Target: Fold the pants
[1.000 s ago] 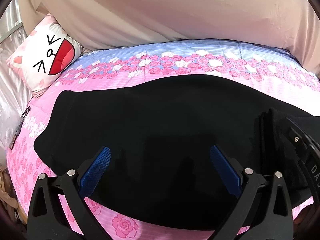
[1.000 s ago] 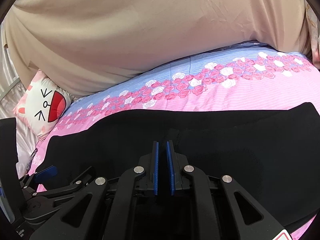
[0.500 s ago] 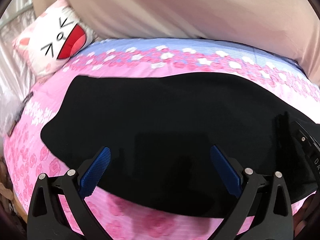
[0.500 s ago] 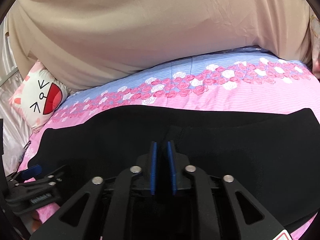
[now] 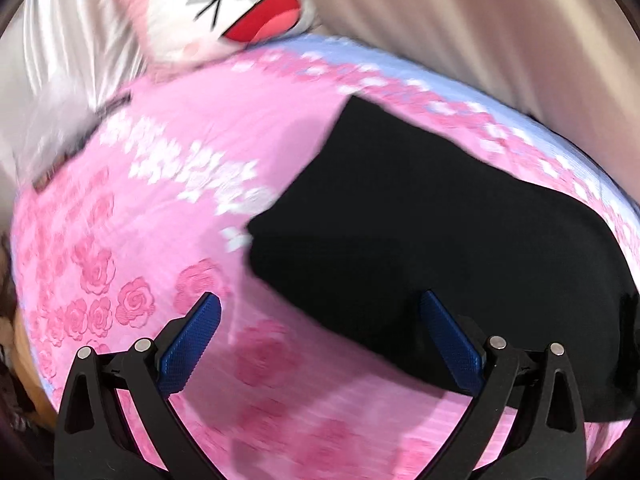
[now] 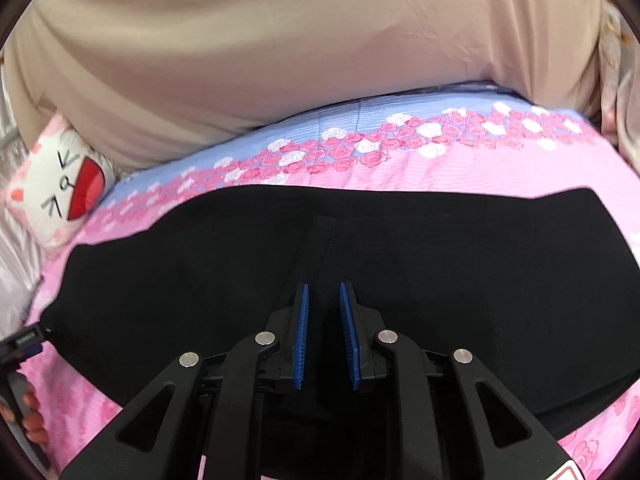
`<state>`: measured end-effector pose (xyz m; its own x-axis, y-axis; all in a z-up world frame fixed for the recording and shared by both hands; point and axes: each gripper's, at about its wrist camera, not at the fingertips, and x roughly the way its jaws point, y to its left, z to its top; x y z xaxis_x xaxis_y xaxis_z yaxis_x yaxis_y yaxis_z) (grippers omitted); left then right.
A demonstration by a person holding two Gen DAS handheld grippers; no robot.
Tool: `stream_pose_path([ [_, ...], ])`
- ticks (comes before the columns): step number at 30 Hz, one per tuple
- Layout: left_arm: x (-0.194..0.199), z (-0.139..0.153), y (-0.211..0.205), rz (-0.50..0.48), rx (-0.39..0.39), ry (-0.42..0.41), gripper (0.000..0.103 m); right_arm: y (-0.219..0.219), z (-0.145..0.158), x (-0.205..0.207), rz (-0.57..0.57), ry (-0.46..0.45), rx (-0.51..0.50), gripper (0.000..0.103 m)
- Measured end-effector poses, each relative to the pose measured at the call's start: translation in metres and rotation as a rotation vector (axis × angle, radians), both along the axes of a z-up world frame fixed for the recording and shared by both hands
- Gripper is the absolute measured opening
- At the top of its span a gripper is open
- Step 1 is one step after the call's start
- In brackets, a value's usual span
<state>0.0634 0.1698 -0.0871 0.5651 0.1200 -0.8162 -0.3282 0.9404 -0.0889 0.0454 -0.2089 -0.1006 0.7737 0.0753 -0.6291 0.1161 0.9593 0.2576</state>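
Observation:
The black pants [image 6: 400, 280] lie flat across the pink rose-print bed cover [image 6: 500, 168]. In the left wrist view the pants' left end [image 5: 420, 220] lies up and to the right of my left gripper [image 5: 318, 308], which is wide open, empty and held over the cover. That view is blurred. My right gripper [image 6: 323, 300] sits low over the middle of the pants. Its blue pads [image 6: 302, 332] stand a small gap apart with nothing between them. The left gripper [image 6: 24, 340] shows at the left edge of the right wrist view.
A white cat-face pillow [image 5: 236, 8] lies at the bed's far left corner, also seen in the right wrist view [image 6: 60, 184]. A beige sheet [image 6: 300, 60] hangs behind the bed. Silver plastic [image 5: 52, 80] lies along the left side.
My left gripper has swung left, off the pants toward their left end. My right gripper's pads have parted slightly and let go of the fabric.

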Motion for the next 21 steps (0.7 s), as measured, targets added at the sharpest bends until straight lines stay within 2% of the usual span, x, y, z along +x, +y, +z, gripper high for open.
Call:
stream_pose_path([
  [2,0.001,-0.007,0.013,-0.009,-0.083,0.004,0.098,0.009,0.000,0.004,0.014,0.015,-0.007,0.019],
  [3,0.001,-0.008,0.016,-0.012,-0.093,-0.009,0.098,0.020,0.000,0.007,0.030,0.031,-0.042,0.029],
  [4,0.001,-0.007,0.016,-0.016,-0.078,-0.015,0.098,0.031,-0.001,0.009,0.045,0.034,-0.093,0.046],
  [6,0.004,-0.010,0.014,-0.018,-0.065,-0.016,0.098,0.054,-0.002,0.010,0.061,0.040,-0.215,0.057],
  [7,0.004,-0.010,0.013,-0.011,-0.056,-0.043,0.098,0.058,0.000,0.009,0.058,0.031,-0.246,0.056],
  [8,0.006,-0.011,0.013,-0.008,-0.053,-0.056,0.098,0.057,0.004,0.006,0.058,0.010,-0.230,0.054],
  [10,0.013,-0.011,0.007,0.001,-0.037,-0.067,0.098,0.034,0.016,-0.007,0.043,-0.044,-0.052,0.052],
  [12,0.023,-0.010,0.004,-0.005,-0.054,-0.066,0.098,0.009,0.027,-0.021,0.000,-0.087,0.045,0.052],
  [14,0.034,-0.009,-0.004,-0.017,-0.068,-0.060,0.097,-0.014,0.037,-0.036,-0.060,-0.126,0.051,0.052],
  [15,0.038,-0.007,-0.009,-0.016,-0.055,-0.059,0.082,-0.030,0.042,-0.046,-0.105,-0.139,0.034,0.054],
  [16,0.037,-0.005,-0.011,-0.005,-0.035,-0.066,0.048,-0.043,0.044,-0.055,-0.140,-0.138,0.020,0.054],
  [17,0.038,-0.001,-0.016,-0.031,-0.054,-0.079,0.033,-0.053,0.045,-0.062,-0.165,-0.136,0.015,0.054],
  [18,0.039,0.004,-0.020,-0.049,-0.081,-0.081,0.025,-0.070,0.044,-0.074,-0.208,-0.133,0.020,0.054],
  [20,0.037,0.028,-0.041,-0.074,-0.038,-0.121,0.023,-0.096,0.039,-0.090,-0.267,-0.124,0.048,0.054],
  [21,0.034,0.048,-0.060,-0.121,-0.009,-0.161,0.023,-0.115,0.034,-0.101,-0.308,-0.122,0.072,0.055],
])
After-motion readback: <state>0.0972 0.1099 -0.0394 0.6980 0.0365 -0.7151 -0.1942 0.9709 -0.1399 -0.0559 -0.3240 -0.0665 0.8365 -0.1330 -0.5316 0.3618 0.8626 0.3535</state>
